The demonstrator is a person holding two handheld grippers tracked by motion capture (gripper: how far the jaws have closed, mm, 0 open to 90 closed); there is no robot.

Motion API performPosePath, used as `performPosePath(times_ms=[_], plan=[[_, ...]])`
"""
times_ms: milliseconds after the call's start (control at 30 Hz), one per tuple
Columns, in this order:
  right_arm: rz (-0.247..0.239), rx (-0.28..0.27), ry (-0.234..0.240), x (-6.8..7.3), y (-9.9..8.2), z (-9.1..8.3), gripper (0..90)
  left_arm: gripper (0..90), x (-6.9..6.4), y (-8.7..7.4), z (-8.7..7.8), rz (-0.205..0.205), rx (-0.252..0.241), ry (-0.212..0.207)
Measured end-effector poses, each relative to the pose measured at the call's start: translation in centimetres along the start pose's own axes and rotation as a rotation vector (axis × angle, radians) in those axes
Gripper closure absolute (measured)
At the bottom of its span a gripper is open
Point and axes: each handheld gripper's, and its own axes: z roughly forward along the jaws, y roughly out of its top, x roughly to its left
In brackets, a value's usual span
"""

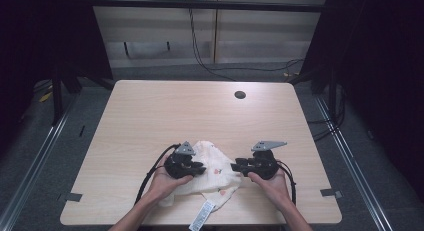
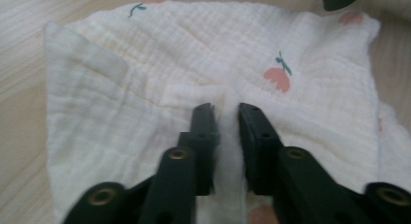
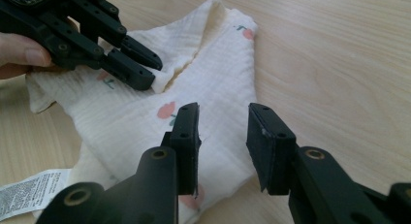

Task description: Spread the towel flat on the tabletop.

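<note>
A cream muslin cloth (image 1: 216, 175) with small pink flower prints lies crumpled near the table's front edge. My left gripper (image 1: 202, 169) rests on its left part, shut on a raised fold of the cloth (image 2: 194, 54) that bunches up between the jaws of the left gripper (image 2: 225, 108). In the right gripper view the left gripper (image 3: 152, 73) pinches that same fold of the cloth (image 3: 213, 69). My right gripper (image 3: 223, 110) hovers open just over the cloth's right edge, nothing between its pads. The right gripper (image 1: 234, 166) points left toward the other one.
A white care label (image 1: 202, 216) sticks out from the cloth toward the front edge, and the label (image 3: 29, 192) also lies at lower left. The light wooden table (image 1: 150, 116) has a round cable hole (image 1: 240, 95) at the back. Dark floor and cables surround it.
</note>
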Motion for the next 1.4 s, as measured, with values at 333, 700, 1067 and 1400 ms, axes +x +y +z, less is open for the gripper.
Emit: performPosePath(times_ms=[333,700,1067,1400], plan=[[0.006,0.007,-0.014,-0.4,0.0,0.2,65.1,86.1,-0.4,2.5,-5.4,-0.004,-0.215,-0.075],[-0.001,0.072,-0.074,-1.0,1.4,3.7,53.6,86.4,1.2,2.5,-10.1,-0.064,-0.384,-0.115],[-0.066,0.019,-0.014,0.4,2.5,2.7,88.8,86.5,2.7,1.2,-13.3,-0.101,-0.436,-0.052],[-0.176,-0.072,-0.068,2.4,3.8,-1.9,86.7,86.4,3.0,-0.7,-11.7,-0.146,-0.366,0.011]])
